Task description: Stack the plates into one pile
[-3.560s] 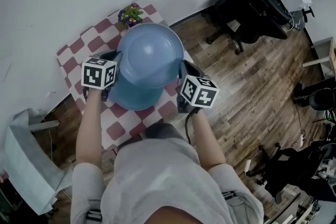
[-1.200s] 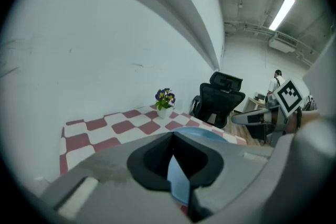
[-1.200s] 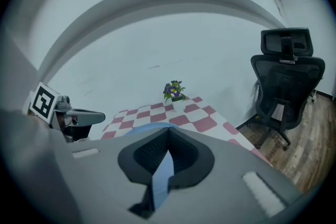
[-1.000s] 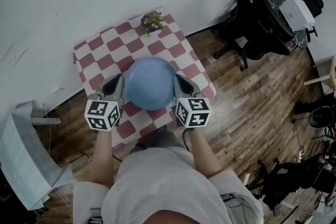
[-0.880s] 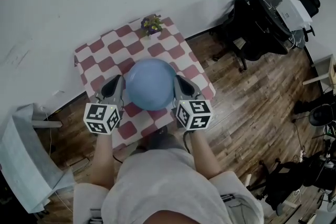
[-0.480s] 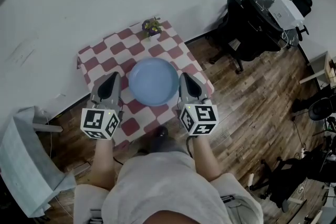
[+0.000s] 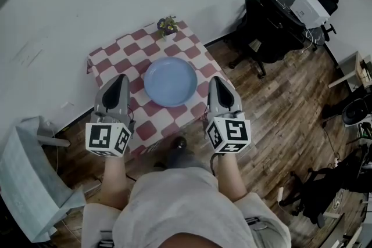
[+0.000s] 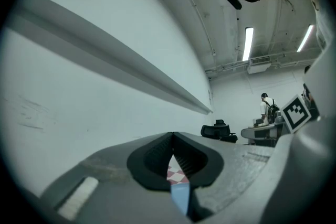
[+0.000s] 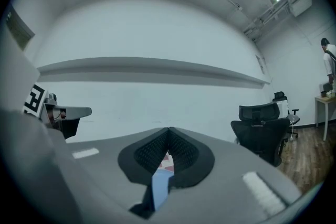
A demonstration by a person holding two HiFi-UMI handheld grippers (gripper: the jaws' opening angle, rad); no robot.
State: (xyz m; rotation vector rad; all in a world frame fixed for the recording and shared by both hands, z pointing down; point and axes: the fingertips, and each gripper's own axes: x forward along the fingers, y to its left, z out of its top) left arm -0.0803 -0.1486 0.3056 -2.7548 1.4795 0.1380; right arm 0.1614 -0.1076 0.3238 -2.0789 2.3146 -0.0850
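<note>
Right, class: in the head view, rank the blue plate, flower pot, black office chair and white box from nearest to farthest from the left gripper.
From the left gripper:
1. blue plate, just right of it on the checkered table.
2. flower pot, at the table's far edge.
3. black office chair, beyond the table, right.
4. white box, far upper right.

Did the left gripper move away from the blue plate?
Yes. The left gripper backed away from the blue plate, toward the checkered table's near left edge.
</note>
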